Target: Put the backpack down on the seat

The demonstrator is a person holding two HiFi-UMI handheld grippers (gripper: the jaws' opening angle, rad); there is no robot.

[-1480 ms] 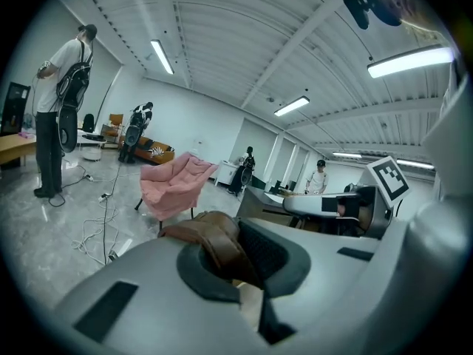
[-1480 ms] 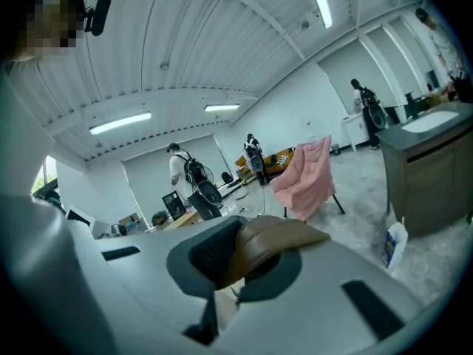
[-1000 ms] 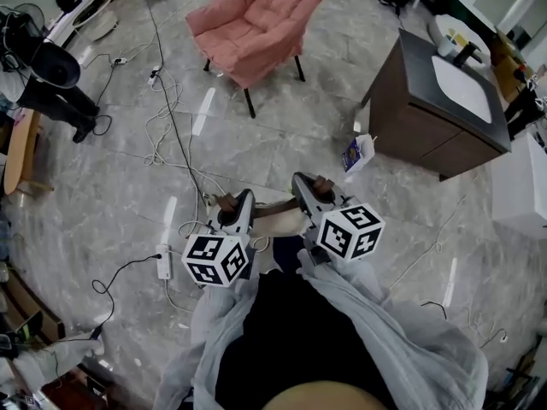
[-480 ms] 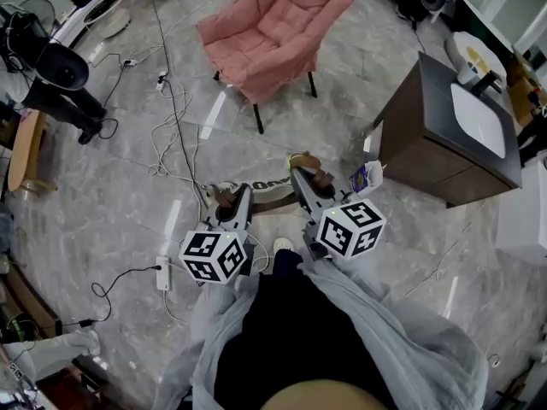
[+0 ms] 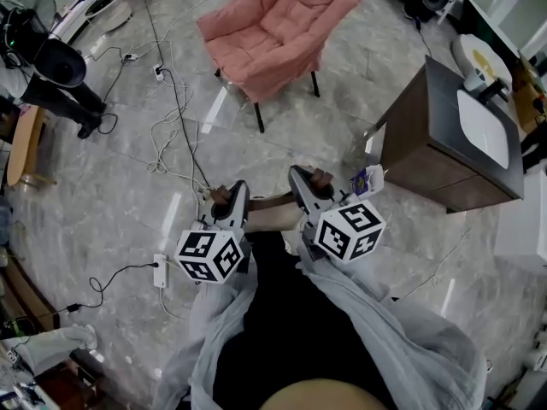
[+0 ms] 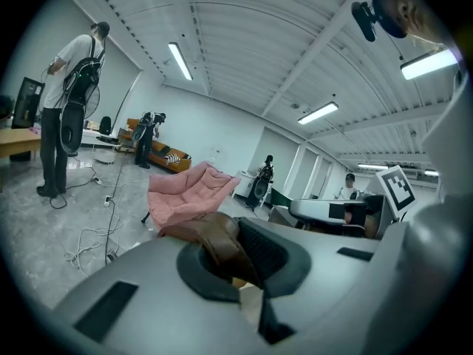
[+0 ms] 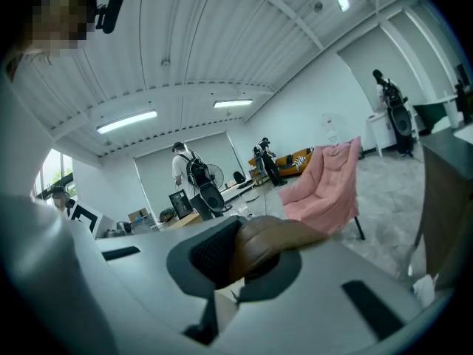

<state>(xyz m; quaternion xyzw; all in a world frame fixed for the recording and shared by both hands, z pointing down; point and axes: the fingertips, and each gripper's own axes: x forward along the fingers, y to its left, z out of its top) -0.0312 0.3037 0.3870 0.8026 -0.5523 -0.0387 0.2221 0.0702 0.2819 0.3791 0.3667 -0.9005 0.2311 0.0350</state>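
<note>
Writing: square black-and-white markers on the left cube (image 5: 209,256) and right cube (image 5: 350,231); print on the blue-and-white packet (image 5: 362,179) beside the dark cabinet (image 5: 427,148) is too small to read.
Left claw (image 6: 235,261): clamped shut on the left strap (image 6: 213,237), brown and leather-like.
Right claw (image 7: 240,261): clamped shut on the right strap (image 7: 277,241), smooth, brown and rounded.
Backpack (image 5: 275,216): hangs between the 2 claws, mostly hidden; a tan patch shows.
Pink chair (image 5: 275,26): quilted padding, thin dark legs, well apart from the backpack across the grey marble-look floor (image 5: 128,186).
</note>
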